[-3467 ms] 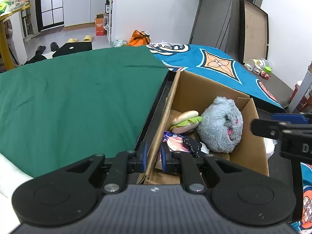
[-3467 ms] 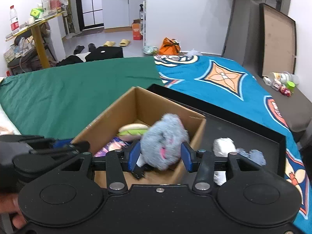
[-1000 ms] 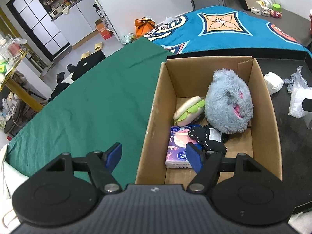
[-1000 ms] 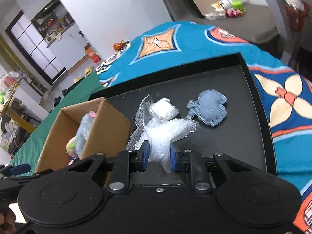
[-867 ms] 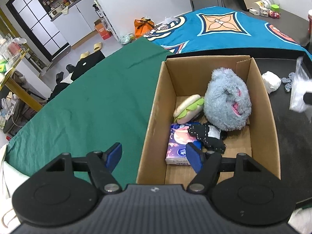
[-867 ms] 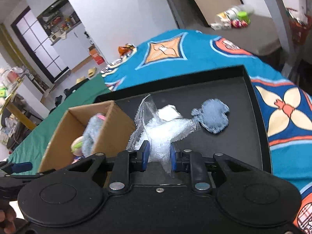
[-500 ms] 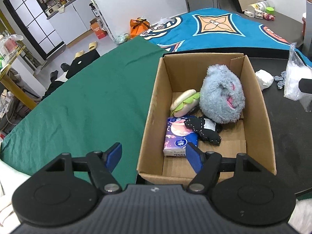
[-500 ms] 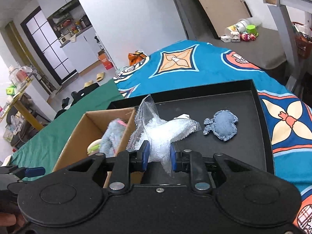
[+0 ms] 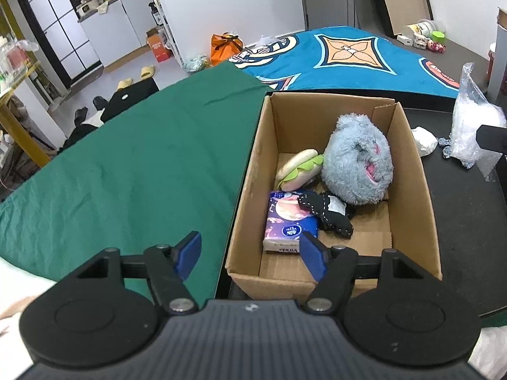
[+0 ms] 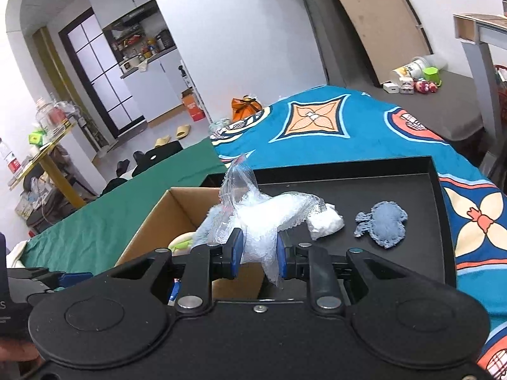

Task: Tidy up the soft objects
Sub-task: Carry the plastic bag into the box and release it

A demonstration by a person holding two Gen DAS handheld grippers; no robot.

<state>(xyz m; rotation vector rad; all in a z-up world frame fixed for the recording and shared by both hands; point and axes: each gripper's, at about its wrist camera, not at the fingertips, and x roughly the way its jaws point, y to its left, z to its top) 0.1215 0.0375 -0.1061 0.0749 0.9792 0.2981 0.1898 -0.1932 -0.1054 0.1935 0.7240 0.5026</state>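
Right gripper (image 10: 257, 250): both blue pads are clamped on a clear plastic bag of white lace fabric (image 10: 269, 212). The bag is held off the surface, its open top flaring toward 11 o'clock and a loose corner hanging below the pads. In the left wrist view the same bag (image 9: 472, 126) appears at 3 o'clock, above the black tray.

Left gripper (image 9: 250, 253): the jaws stand apart and are closing. Nothing is pressed between the pads. The near-left corner of the cardboard box (image 9: 250, 177) lies in the gap; the left pad is over the green cloth (image 9: 133, 164) and the right pad is over the box interior.

Cardboard box contents, left wrist view:
- A tissue pack (image 9: 286, 221) at the near left of the box floor.
- A black stitched fabric piece (image 9: 329, 213) lies partly over the tissue pack's right edge.
- A plush sandwich (image 9: 299, 167) at 12 o'clock from the tissue pack.
- A grey-blue plush toy (image 9: 356, 161) touching the sandwich at its 3 o'clock side.

The box stands at the left end of a black tray (image 10: 421, 218). In the right wrist view, a white soft bundle (image 10: 326, 221) lies on the tray at 1 o'clock from the right gripper. A blue-grey fabric piece (image 10: 385, 223) lies at 3 o'clock from the bundle, apart from it. A blue patterned blanket (image 10: 348, 126) extends beyond the tray at 12 o'clock.
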